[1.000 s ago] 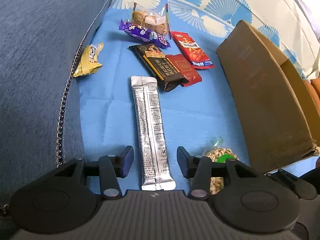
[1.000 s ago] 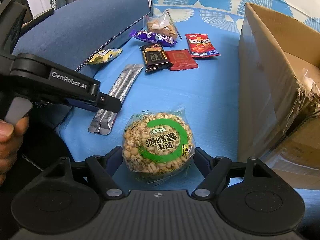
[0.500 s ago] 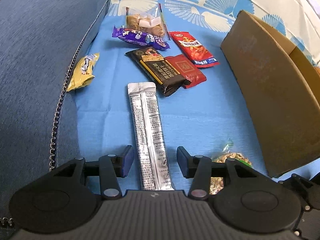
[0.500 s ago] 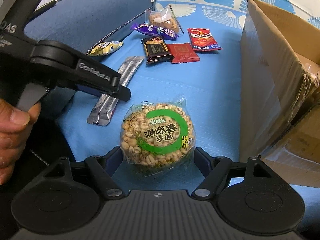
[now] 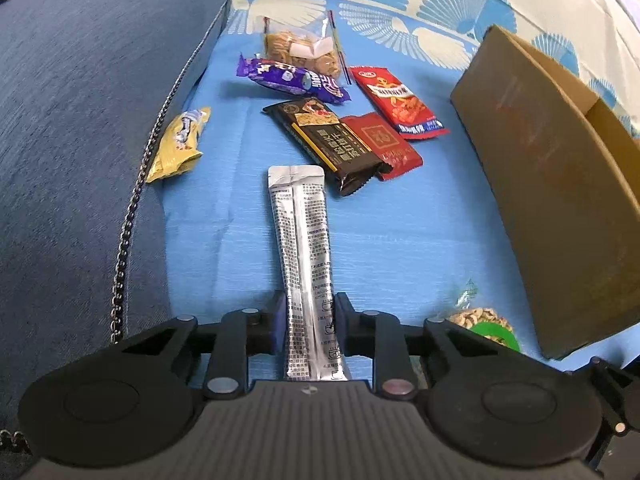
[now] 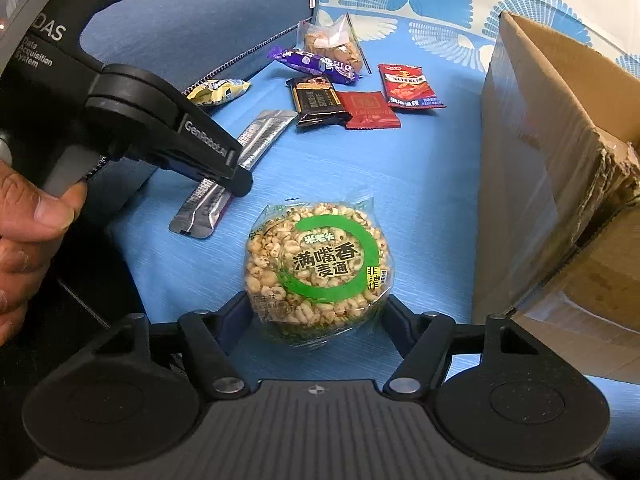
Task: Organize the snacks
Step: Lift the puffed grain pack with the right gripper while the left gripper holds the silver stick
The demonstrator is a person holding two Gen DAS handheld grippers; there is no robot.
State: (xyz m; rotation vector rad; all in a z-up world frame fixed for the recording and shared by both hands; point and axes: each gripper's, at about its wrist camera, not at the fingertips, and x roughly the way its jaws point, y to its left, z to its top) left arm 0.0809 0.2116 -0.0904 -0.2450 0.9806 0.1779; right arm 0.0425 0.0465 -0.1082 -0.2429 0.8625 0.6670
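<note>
The left gripper [image 5: 310, 326] has just been closing its jaws, and they now stand narrow with both pads pressed against the near end of the silver stick packet [image 5: 304, 256], which runs straight away from them across the blue sheet [image 5: 420, 232]. Beyond the far end of that packet, slightly to the right of the jaws' line, lie a black snack bar [image 5: 328, 144] and a dark red sachet [image 5: 384, 144] touching it. Further ahead sit a purple wrapped bar [image 5: 292, 80], a clear bag of biscuits [image 5: 300, 48] and a red packet [image 5: 400, 104]. A yellow wrapper [image 5: 178, 146] lies well to the left of the jaws, at the edge of the blue sofa cushion [image 5: 80, 120]. The cardboard box [image 5: 560, 200] stands to the right.

The right gripper [image 6: 316, 316] has also been closing its jaws. They are still fairly wide, and the round puffed grain cake [image 6: 318, 268] in its clear wrapper sits between them; each pad meets the edge of the wrapper, though whether they truly press on it I cannot tell. From these jaws the box [image 6: 540, 160] rises close on the right, and the left gripper [image 6: 224, 164], held by a hand [image 6: 28, 232], bites the silver packet [image 6: 208, 204] ahead to the left.
</note>
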